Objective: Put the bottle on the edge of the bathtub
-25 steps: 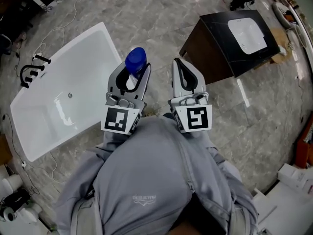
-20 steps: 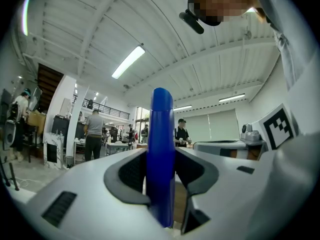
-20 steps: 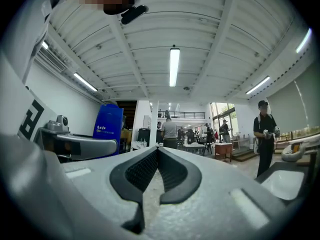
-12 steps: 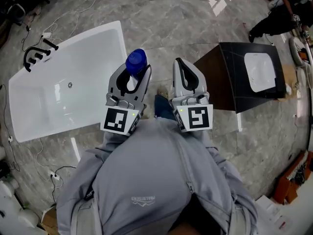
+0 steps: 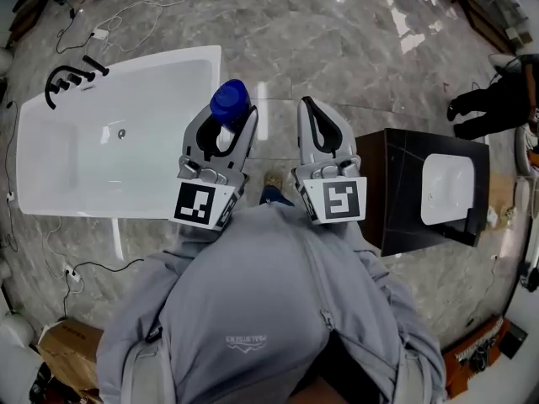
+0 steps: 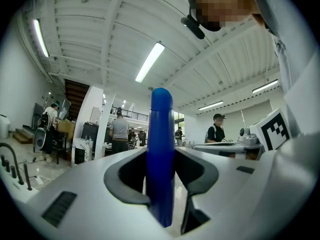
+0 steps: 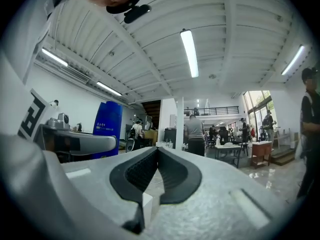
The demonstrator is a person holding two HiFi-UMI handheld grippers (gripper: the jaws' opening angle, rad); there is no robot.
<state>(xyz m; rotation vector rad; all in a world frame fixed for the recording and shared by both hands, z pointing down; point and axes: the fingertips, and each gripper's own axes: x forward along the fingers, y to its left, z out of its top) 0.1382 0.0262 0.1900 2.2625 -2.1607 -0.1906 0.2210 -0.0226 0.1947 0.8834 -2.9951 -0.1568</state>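
A blue bottle (image 5: 229,101) stands upright between the jaws of my left gripper (image 5: 224,123), which is shut on it and points level over the stone floor. In the left gripper view the bottle (image 6: 161,154) fills the gap of the gripper (image 6: 161,189). The white bathtub (image 5: 93,209) lies on the floor at the left; the held bottle is above its right end. My right gripper (image 5: 306,106) is beside the left one, shut and empty. Its pads meet in the right gripper view (image 7: 157,151), where the bottle (image 7: 108,129) shows at the left.
Black tap fittings (image 5: 69,79) sit at the tub's far left end. A dark cabinet with a white basin (image 5: 425,188) stands to the right. Cables trail over the floor, a cardboard box (image 5: 72,343) is at the lower left, and a person (image 5: 493,99) stands at the far right.
The view has swung round: the bathtub now lies level at the left and the cabinet has slid to the right. Both grippers moved along together, with the bottle still held.
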